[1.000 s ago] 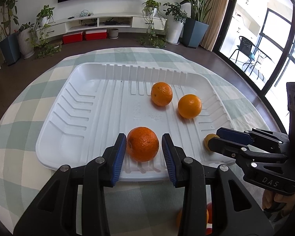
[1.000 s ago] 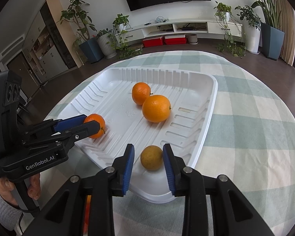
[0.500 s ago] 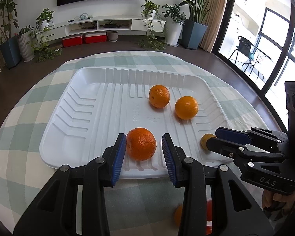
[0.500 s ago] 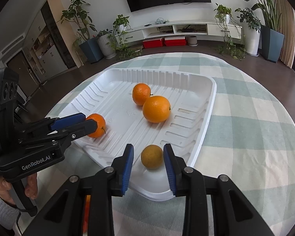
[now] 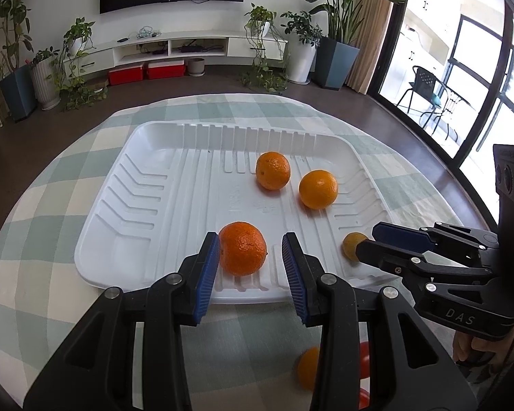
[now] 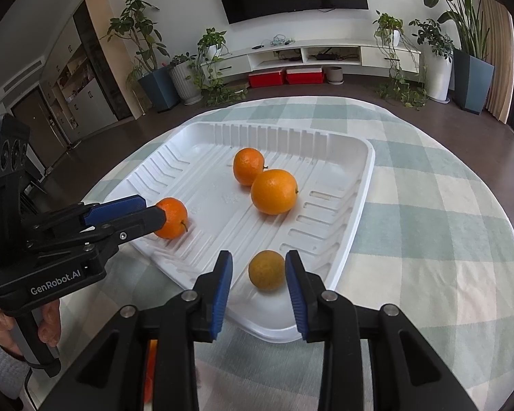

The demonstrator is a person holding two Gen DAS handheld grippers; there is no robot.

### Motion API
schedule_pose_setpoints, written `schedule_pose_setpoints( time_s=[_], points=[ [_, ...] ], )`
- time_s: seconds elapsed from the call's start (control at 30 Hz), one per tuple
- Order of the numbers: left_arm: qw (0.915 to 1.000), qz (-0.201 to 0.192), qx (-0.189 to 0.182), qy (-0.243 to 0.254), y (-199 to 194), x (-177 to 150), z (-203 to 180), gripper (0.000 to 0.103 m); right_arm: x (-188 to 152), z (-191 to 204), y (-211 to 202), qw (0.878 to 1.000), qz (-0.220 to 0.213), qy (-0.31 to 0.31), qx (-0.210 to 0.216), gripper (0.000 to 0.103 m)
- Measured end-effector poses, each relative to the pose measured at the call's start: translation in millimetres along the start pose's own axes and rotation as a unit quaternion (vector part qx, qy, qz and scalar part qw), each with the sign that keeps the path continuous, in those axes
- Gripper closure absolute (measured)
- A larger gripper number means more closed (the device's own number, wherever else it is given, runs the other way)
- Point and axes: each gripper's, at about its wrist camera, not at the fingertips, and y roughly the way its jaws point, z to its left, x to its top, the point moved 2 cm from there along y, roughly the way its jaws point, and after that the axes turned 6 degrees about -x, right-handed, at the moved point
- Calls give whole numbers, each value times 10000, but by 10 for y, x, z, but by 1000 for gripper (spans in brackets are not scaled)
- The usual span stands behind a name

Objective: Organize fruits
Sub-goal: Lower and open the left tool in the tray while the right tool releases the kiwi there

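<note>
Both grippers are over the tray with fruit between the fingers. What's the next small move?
Probably draw both grippers back toward the fruit still on the cloth. The left gripper stands open around the orange, the right gripper around the yellowish fruit, and both fruits already rest in the tray.

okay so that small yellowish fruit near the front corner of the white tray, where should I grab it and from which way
Grip the yellowish fruit across its widest middle, coming from the near edge of the white tray and angled down. It is small, round and sits alone on the tray floor, apart from the oranges. The right gripper is already lined up, its jaws on either side, not pressing on it.
</note>
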Motion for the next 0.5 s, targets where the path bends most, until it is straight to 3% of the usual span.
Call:
schedule_pose_setpoints(
  time_s=[0.5],
  points=[
    [9999, -140, -58, -12, -217, -84, -83, 67, -81, 117, -190, 9998, -190, -89, -18, 63]
  ],
)
